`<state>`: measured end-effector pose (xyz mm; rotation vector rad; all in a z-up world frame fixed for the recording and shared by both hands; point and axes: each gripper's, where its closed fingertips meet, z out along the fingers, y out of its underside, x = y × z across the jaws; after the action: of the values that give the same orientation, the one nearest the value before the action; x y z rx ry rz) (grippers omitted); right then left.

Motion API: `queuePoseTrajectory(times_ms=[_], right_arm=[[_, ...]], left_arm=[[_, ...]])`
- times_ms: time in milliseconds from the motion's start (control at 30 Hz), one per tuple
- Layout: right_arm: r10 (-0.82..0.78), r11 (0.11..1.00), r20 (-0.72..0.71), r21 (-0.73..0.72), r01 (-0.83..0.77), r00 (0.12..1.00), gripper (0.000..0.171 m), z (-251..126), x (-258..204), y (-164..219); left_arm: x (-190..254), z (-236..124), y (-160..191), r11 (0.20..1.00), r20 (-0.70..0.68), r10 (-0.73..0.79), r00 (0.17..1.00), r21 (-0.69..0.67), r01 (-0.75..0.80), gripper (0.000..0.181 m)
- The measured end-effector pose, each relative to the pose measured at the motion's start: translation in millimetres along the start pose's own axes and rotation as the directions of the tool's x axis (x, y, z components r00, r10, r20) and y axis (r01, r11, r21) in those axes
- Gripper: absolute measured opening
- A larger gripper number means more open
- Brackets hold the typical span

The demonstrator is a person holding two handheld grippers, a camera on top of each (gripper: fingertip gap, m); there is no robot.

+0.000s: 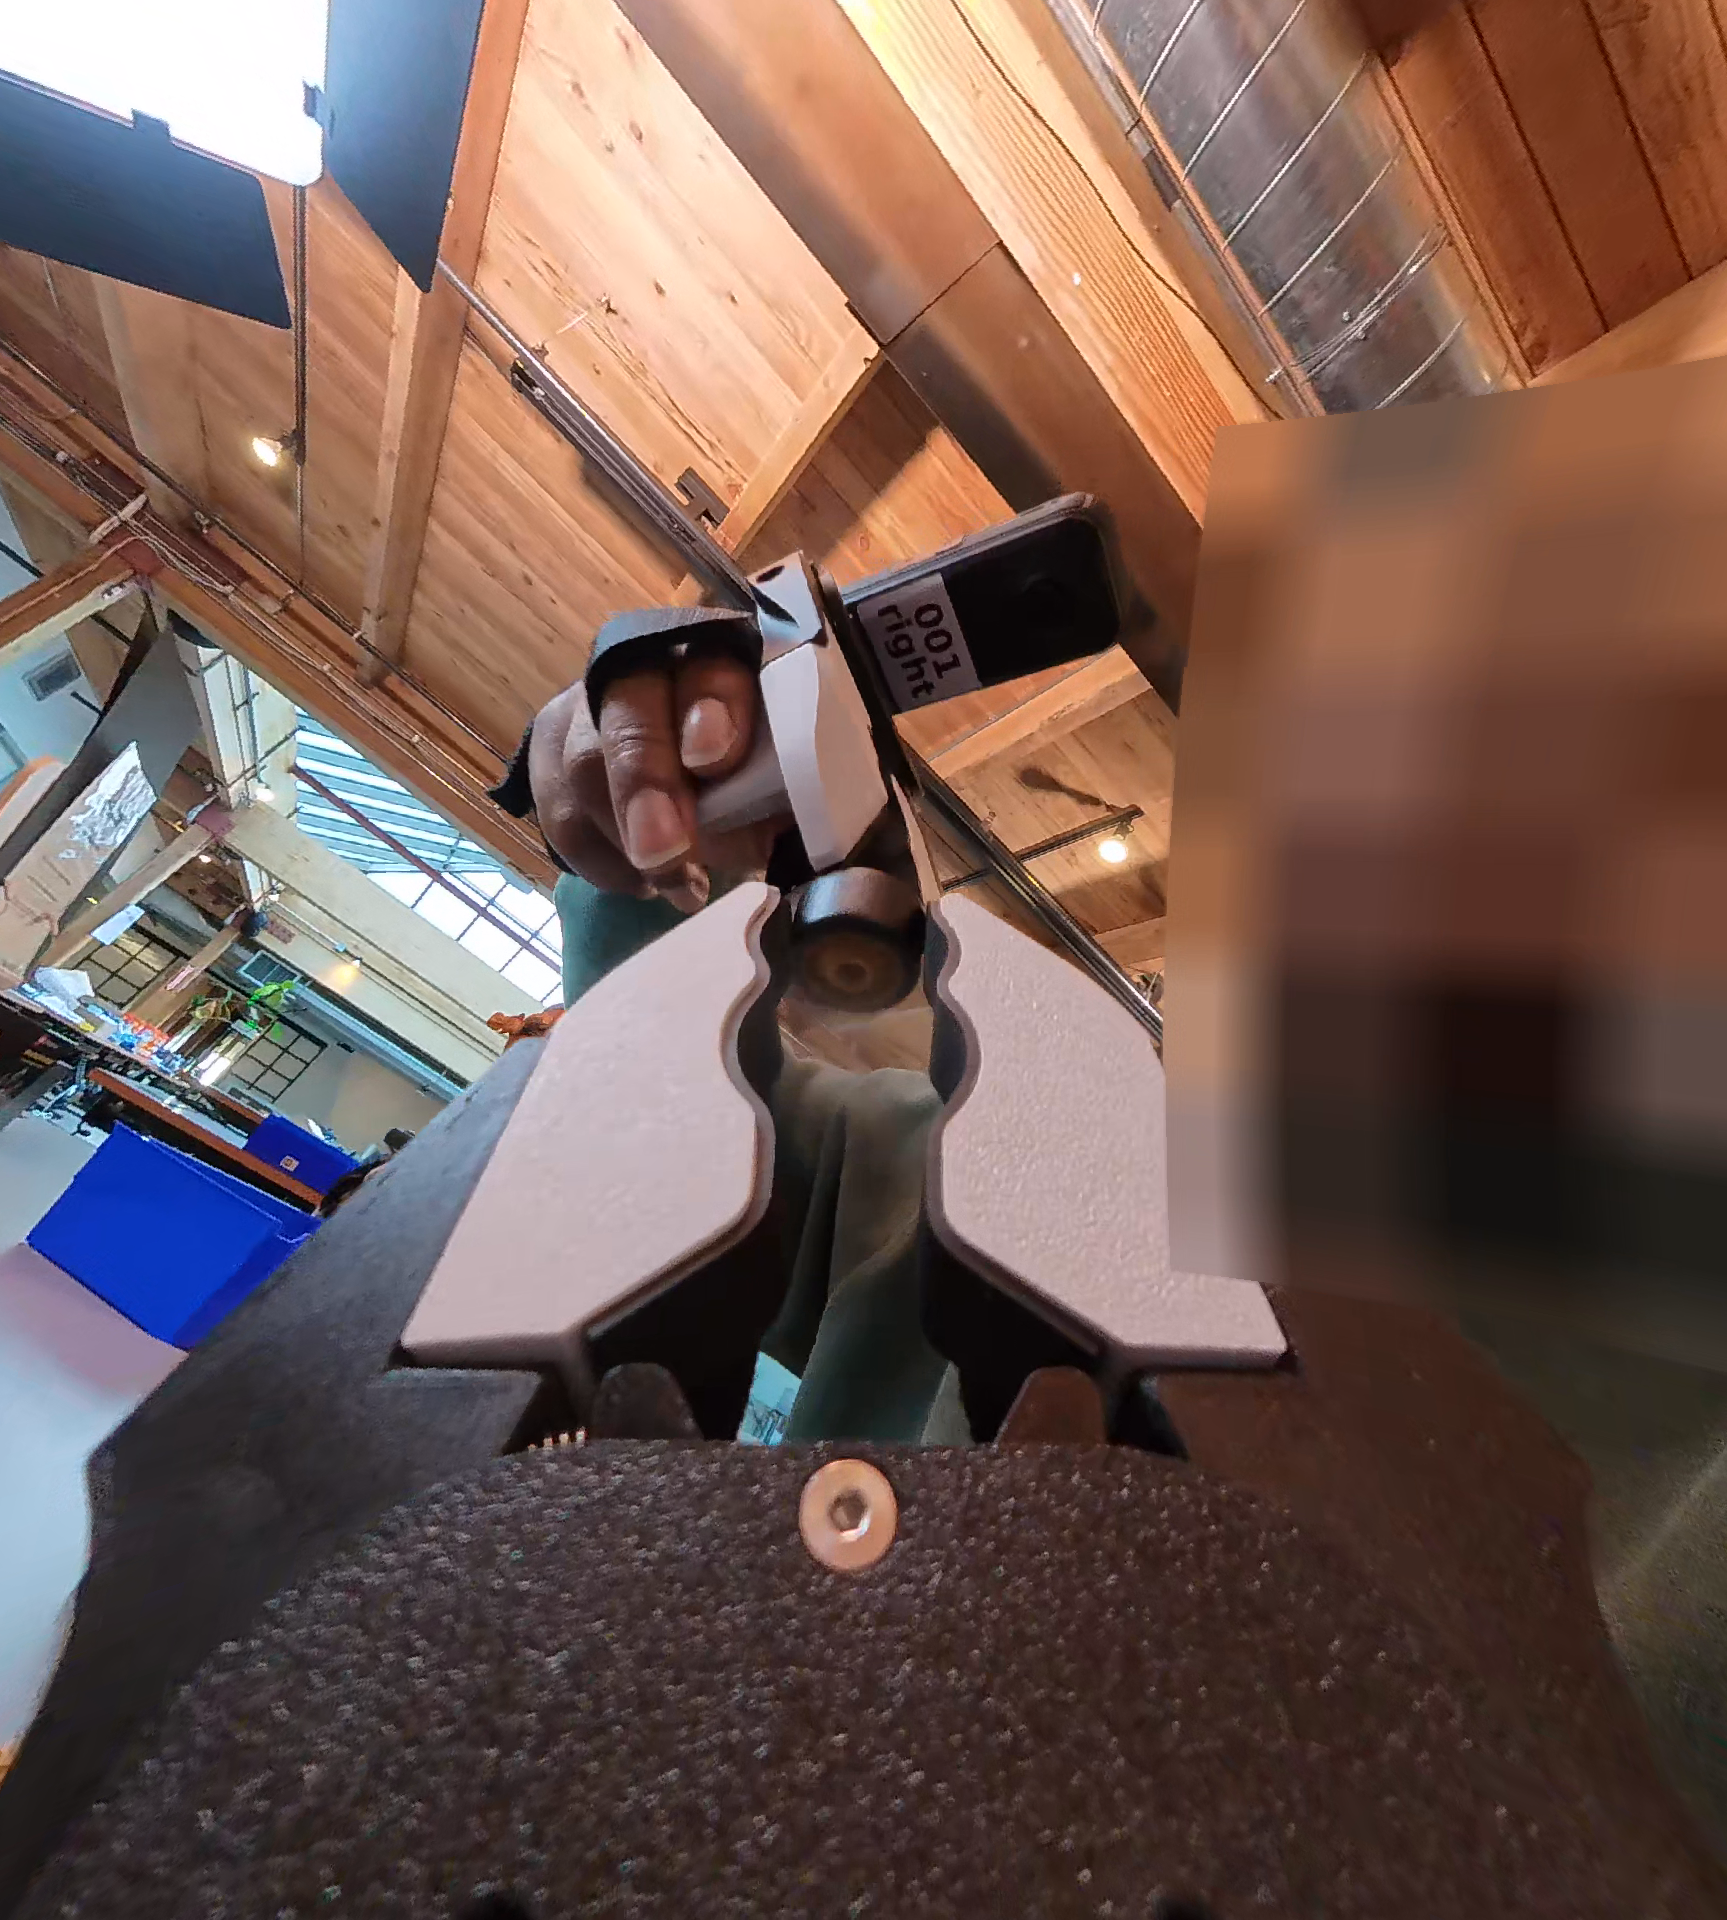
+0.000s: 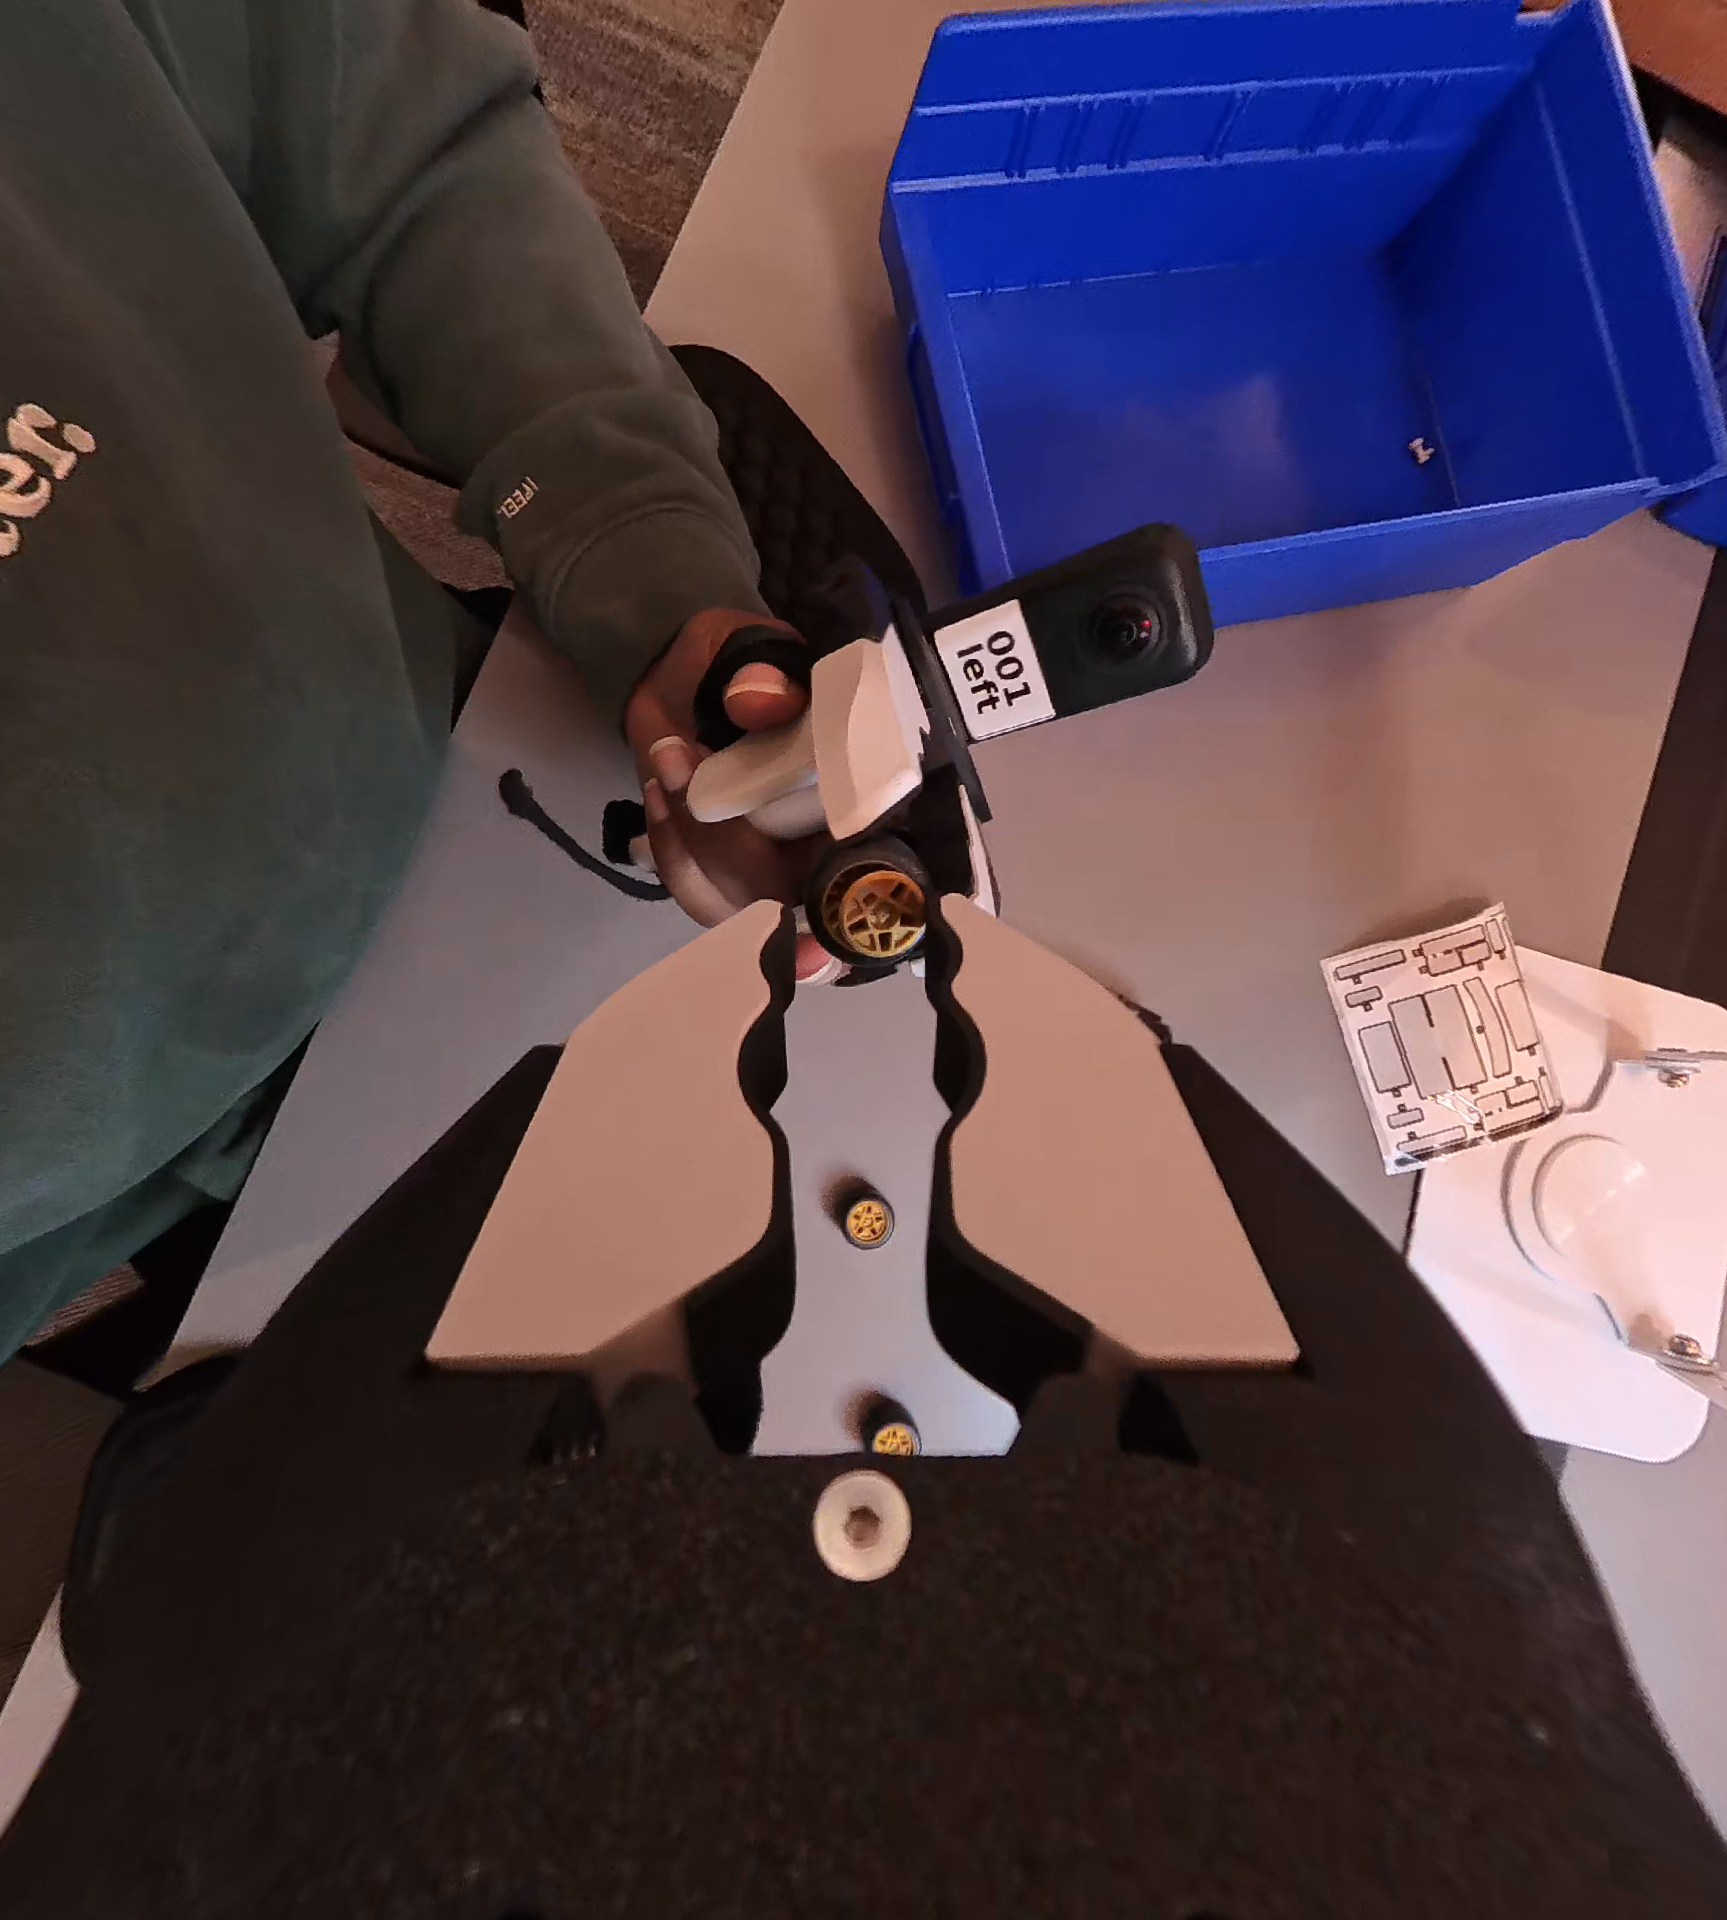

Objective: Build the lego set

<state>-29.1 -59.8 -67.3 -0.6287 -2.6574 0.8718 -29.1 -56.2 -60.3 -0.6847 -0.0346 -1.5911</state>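
A black lego wheel with a gold rim (image 2: 869, 909) is held in the air between the two grippers, which face each other tip to tip. In the left wrist view I see its back side (image 1: 854, 935). My left gripper (image 1: 854, 920) points up toward the ceiling, its jaws narrowed onto the wheel. My right gripper (image 2: 864, 920) points down at the table, its tips closed against the same wheel. Two more gold-rimmed wheels (image 2: 867, 1221) (image 2: 893, 1439) lie on the grey table (image 2: 1254, 810) below my right gripper.
A blue bin (image 2: 1306, 312) stands at the far side with one small white piece (image 2: 1422, 450) in it. A printed sticker sheet (image 2: 1441, 1039) and a white stand base (image 2: 1586, 1226) lie at the right. A person in a green sweatshirt (image 2: 111, 520) sits at the left. The tips of both grippers are at nearly the same place.
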Motion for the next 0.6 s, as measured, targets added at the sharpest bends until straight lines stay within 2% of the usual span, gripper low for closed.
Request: queuePoseTrajectory(times_ms=[367,600], right_arm=[[-0.027,0.999,-0.057,0.044,0.030,0.998,0.025,-1.2,2.3,-4.8],[-0.017,0.992,-0.060,0.125,0.024,0.998,0.026,-3.3,-4.0,-9.3]], left_arm=[[3.3,0.2,-4.1,1.000,-0.014,0.006,1.000,0.021,-0.006,0.025],[6.5,0.3,-5.8,1.000,-0.025,0.016,1.000,0.022,-0.016,0.025]])
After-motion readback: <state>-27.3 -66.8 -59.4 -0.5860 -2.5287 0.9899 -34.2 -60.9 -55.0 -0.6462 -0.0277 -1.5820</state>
